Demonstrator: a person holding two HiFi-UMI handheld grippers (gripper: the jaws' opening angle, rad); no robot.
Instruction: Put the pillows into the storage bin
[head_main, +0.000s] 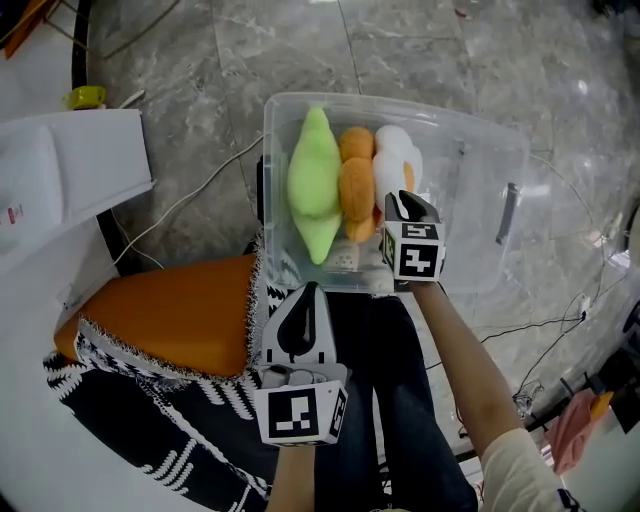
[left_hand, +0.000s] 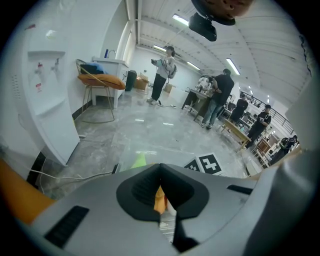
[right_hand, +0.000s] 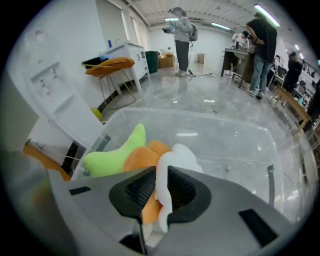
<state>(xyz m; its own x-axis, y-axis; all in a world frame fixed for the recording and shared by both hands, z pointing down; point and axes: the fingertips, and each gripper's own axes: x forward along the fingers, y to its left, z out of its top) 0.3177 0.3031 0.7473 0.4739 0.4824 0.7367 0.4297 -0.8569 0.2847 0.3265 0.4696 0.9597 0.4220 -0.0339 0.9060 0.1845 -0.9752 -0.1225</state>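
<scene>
On a grey marble floor (head_main: 200, 60), a clear plastic storage bin (head_main: 470, 150) sits at the upper centre of the head view, holding three pillows packed side by side against its left wall: a green pillow (head_main: 314, 185) outermost, an orange pillow (head_main: 357, 180) in the middle and a white pillow (head_main: 396, 158) to the right, while the right half of the bin is bare. The right gripper (head_main: 408, 205) hangs over the bin's near edge, pointing steeply down at the white pillow; its jaws stand a narrow way apart, and white and orange fabric shows through the slit without being clamped. The left gripper (head_main: 305, 300) is at lower centre, outside the bin and just short of its near wall, its jaws closed together on nothing. Beside it, at left, lie an orange cushion (head_main: 170, 310) and a black-and-white patterned throw (head_main: 150, 440), the throw's fringed edge reaching the bin's near left corner. The person's dark trousers (head_main: 400, 400) fill the lower middle. A white cable (head_main: 190, 195) crosses the floor at left, near a white cabinet (head_main: 70, 170). Several people (right_hand: 182, 37) stand far back in the hall.
</scene>
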